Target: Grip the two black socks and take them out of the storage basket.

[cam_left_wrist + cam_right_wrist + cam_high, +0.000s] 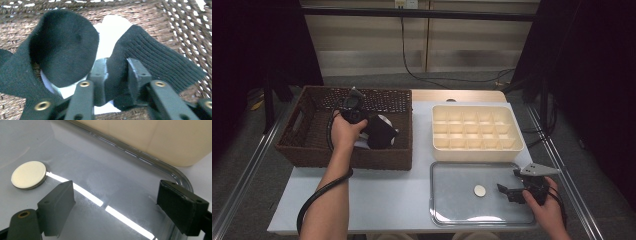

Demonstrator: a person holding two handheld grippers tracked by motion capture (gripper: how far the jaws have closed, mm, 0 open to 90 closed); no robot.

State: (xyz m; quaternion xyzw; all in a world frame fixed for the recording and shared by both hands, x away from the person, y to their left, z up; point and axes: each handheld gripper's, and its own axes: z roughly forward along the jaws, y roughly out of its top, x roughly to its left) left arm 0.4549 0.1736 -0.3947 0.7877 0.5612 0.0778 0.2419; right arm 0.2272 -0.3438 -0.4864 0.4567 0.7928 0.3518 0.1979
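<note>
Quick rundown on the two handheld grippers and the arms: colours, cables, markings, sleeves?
Left gripper: matte black, two flat-padded jaws on arms with brass-ringed rivet holes; a thick black cable loops along the forearm. Right gripper: the same black build, topped with a grey three-cornered plate, black cable at the wrist. Both forearms are bare, no sleeves.

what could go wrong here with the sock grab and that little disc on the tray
The left gripper pinches only a fold of the black sock, so it may slip out when lifted from the wicker basket. The right gripper hangs open beside the flat disc; the disc could skid on the shiny tray.
</note>
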